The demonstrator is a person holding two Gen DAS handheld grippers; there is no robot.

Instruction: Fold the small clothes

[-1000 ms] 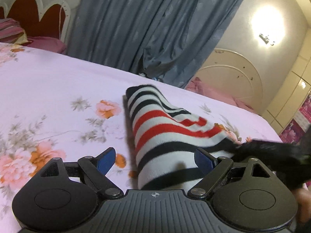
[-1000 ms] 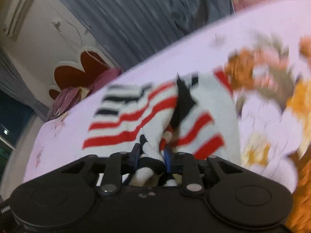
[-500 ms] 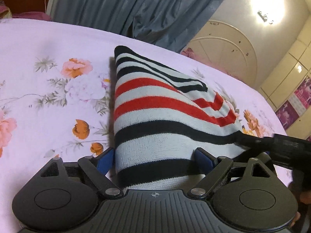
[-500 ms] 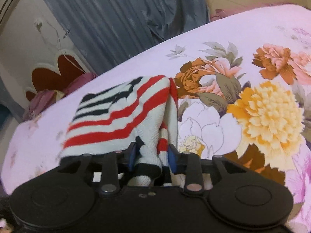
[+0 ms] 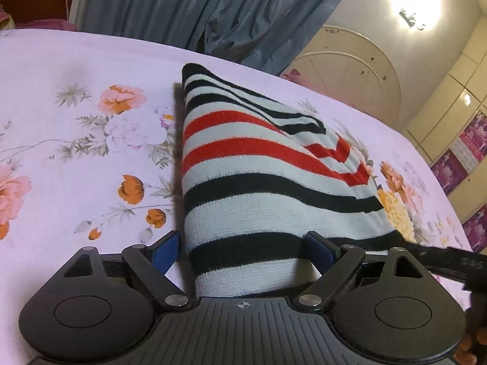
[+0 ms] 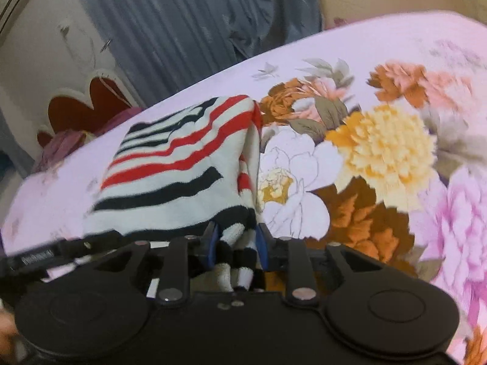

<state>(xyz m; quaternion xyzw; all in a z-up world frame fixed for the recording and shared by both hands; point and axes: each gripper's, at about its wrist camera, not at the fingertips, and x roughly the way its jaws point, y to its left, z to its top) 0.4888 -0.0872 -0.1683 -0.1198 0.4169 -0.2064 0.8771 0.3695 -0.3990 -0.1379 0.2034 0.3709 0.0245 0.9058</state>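
A small knitted garment (image 5: 258, 179) with white, black and red stripes lies folded on the floral bed sheet (image 5: 76, 97). My left gripper (image 5: 240, 251) is open, its blue pads either side of the garment's near edge. In the right wrist view the garment (image 6: 179, 170) lies ahead on the left. My right gripper (image 6: 236, 240) is shut on a bunched corner of it, with cloth hanging between the pads. The right gripper's black body (image 5: 447, 258) shows at the right edge of the left wrist view.
The bed sheet (image 6: 380, 152) is pale purple with large printed flowers. Grey-blue curtains (image 5: 197, 9) hang behind the bed. A red and white headboard (image 6: 82, 109) with pillows stands at one end, a cream footboard (image 5: 350, 67) at the other.
The left gripper has come down and closer, so the garment now fills the space between its pads. The right gripper has swung, keeping its hold on the corner.
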